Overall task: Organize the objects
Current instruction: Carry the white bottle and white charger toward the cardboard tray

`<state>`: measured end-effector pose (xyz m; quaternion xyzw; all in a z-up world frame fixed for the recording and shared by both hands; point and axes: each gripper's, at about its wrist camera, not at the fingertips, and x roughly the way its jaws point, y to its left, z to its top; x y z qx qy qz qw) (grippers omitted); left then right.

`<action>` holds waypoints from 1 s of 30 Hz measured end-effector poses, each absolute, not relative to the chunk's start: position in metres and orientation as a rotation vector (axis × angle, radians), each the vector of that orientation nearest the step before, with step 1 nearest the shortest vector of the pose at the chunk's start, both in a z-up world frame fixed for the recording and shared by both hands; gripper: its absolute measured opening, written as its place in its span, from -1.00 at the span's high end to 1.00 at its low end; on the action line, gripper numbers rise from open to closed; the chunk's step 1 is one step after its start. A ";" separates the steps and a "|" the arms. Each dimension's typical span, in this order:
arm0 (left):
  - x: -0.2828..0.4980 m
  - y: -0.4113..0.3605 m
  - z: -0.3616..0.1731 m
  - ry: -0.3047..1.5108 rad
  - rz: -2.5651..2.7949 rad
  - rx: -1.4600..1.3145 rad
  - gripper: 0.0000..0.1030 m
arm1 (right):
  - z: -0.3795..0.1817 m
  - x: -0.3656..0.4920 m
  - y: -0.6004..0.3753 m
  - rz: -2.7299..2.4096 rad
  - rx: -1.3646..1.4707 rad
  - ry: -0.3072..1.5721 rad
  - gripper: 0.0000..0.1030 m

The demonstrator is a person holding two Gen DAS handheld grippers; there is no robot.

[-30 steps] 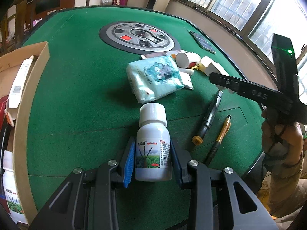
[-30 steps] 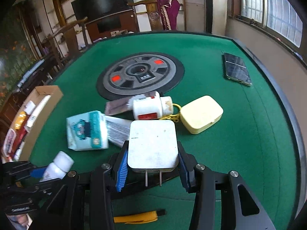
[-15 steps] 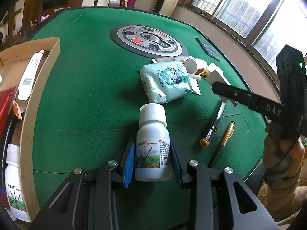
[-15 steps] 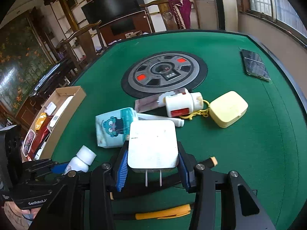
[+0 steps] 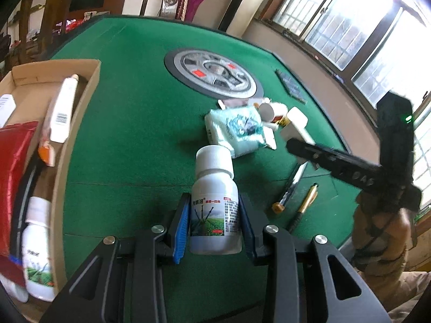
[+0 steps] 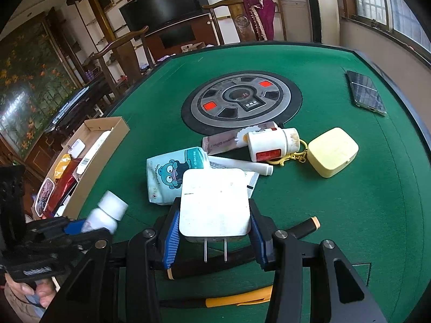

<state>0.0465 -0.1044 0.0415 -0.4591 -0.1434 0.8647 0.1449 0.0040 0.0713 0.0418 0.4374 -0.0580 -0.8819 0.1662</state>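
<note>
My left gripper (image 5: 214, 223) is shut on a white labelled bottle (image 5: 214, 210) with a white cap, held above the green table (image 5: 129, 140). It also shows in the right wrist view (image 6: 106, 214). My right gripper (image 6: 214, 239) is shut on a white square plug adapter (image 6: 214, 202), prongs pointing back at me, held over the table. The adapter also shows in the left wrist view (image 5: 295, 127). A cardboard box (image 5: 76, 123) stands at the left, with a similar bottle (image 5: 37, 253), a white tube (image 5: 63, 110) and a red packet (image 5: 13, 175) in it.
On the table lie a blue tissue pack (image 6: 172, 172), a white pill bottle (image 6: 272, 144), a yellow case (image 6: 332, 152) on a gold keychain, a thin white tube (image 6: 242, 165), two pens (image 5: 301, 202) and a phone (image 6: 365, 91). A round grey hub (image 6: 241, 101) sits mid-table.
Both grippers have moved left toward the cardboard box, each still holding its object. The box and its contents now fill more of the left wrist view.
</note>
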 end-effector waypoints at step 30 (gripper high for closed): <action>0.107 -0.263 0.090 -0.557 2.940 -1.312 0.35 | 0.045 0.009 0.050 -2.466 1.234 -0.135 0.06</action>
